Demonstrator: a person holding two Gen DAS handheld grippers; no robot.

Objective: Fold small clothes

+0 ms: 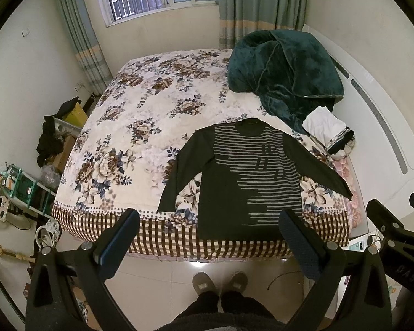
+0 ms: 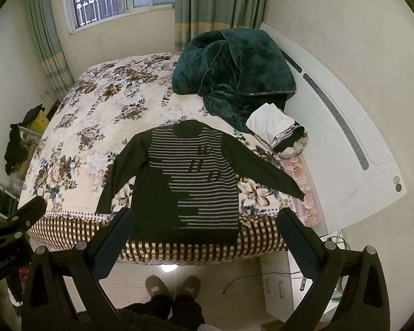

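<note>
A dark long-sleeved sweater (image 1: pixel 234 176) with grey stripes lies flat, face up, on the near edge of the floral bed (image 1: pixel 140 121), sleeves spread out to both sides. It also shows in the right wrist view (image 2: pixel 190 182). My left gripper (image 1: pixel 209 220) is open and empty, held above the floor in front of the bed, short of the sweater's hem. My right gripper (image 2: pixel 207 220) is open and empty at about the same height and distance. The right gripper shows at the right edge of the left wrist view (image 1: pixel 394 220).
A rumpled dark green blanket (image 1: pixel 284 77) lies at the far right of the bed. A small pile of folded white and dark clothes (image 1: pixel 331 132) sits beside the white headboard (image 1: pixel 378 115). Clutter and boxes (image 1: pixel 55 143) stand left of the bed. My slippered feet (image 1: pixel 220 281) stand on the tiled floor.
</note>
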